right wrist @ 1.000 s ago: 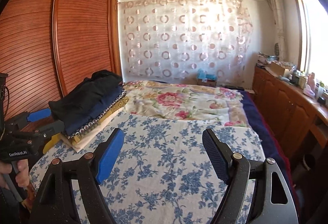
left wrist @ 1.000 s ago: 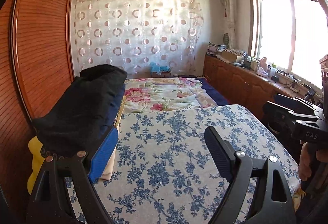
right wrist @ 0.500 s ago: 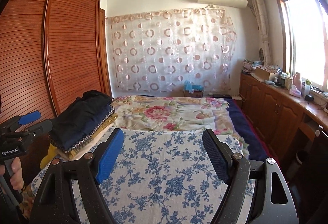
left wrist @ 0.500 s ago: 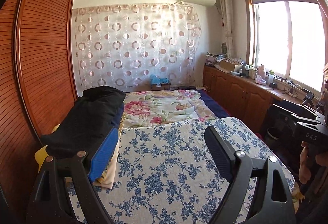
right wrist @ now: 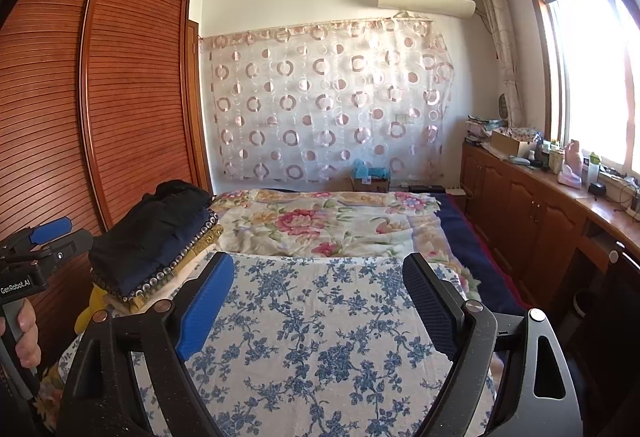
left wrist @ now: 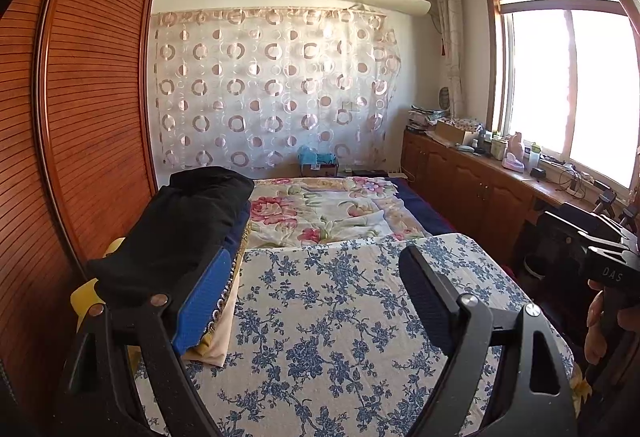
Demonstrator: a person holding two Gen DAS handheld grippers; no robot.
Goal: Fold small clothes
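Both the left gripper [left wrist: 316,293] and right gripper [right wrist: 318,301] hung wide-jawed and empty, the right's jaws just widening, above the blue-flowered bedspread [left wrist: 340,317]; the stack of folded dark clothes [right wrist: 156,233] sat aside, apparently keeping folding space.

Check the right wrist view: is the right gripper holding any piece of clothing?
No. The right gripper stands open over the blue-flowered cloth with nothing between its fingers; the stack of folded clothes lies apart.

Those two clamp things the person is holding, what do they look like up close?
Each is a black handheld tool with two angled fingers. On both the left gripper and the right gripper, one finger wears a bright blue ribbed pad and the other a dark textured one, with silver pivot pins. White lettering marks the handles. No sleeves or cables are visible.
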